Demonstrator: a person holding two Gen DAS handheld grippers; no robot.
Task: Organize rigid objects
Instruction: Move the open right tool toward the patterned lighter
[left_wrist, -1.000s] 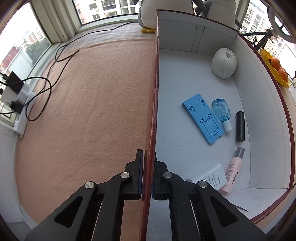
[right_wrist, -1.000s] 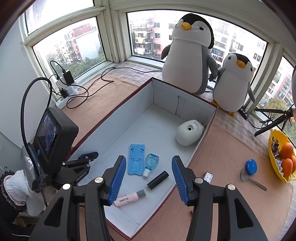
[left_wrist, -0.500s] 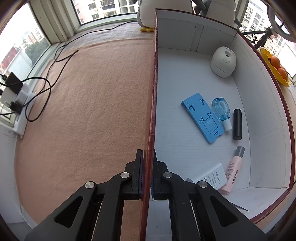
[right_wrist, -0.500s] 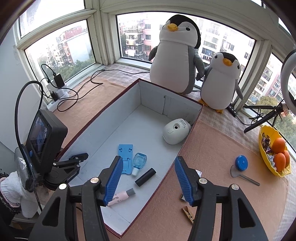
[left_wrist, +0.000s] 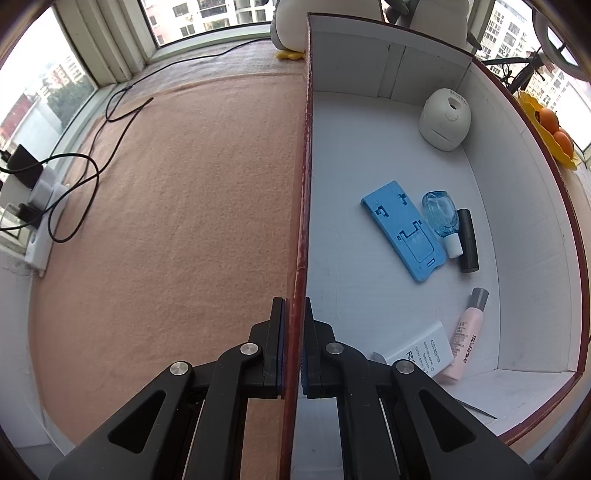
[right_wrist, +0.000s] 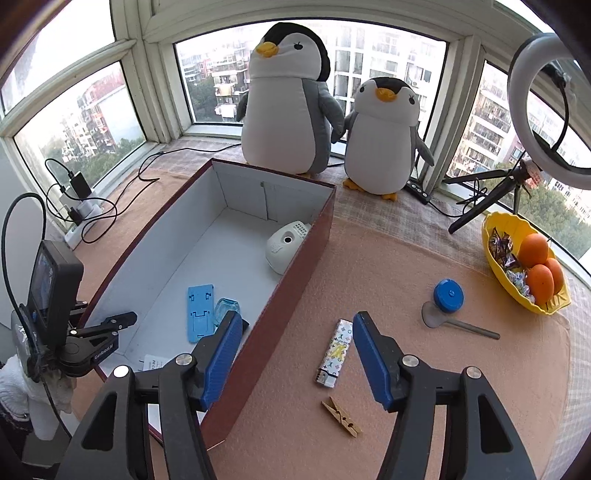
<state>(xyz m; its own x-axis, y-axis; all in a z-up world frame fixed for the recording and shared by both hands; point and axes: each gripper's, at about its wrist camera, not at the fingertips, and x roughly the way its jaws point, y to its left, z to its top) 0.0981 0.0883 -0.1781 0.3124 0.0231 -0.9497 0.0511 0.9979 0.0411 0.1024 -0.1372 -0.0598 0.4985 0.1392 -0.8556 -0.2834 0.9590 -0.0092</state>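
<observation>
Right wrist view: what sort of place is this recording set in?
Probably a home, on a carpeted bay-window ledge high in an apartment block: two plush penguins by the glass, a fruit bowl, and a ring light on a tripod.

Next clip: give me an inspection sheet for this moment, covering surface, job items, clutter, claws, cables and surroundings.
Surface: peach cloth over the table.
Job's things: open box, white inside; in it a blue phone stand, clear blue bottle, black tube, pink tube, white adapter and white round device. Outside it, on the cloth: patterned lighter, wooden clothespin, blue-capped item.
Clutter: yellow bowl with oranges and sweets.
Claws: left claw straddles the box's wall, whether it pinches it cannot be told; right claw open, above the lighter.
Cables: black leads to a power strip.
Surroundings: windows, two plush penguins, ring light.
</observation>
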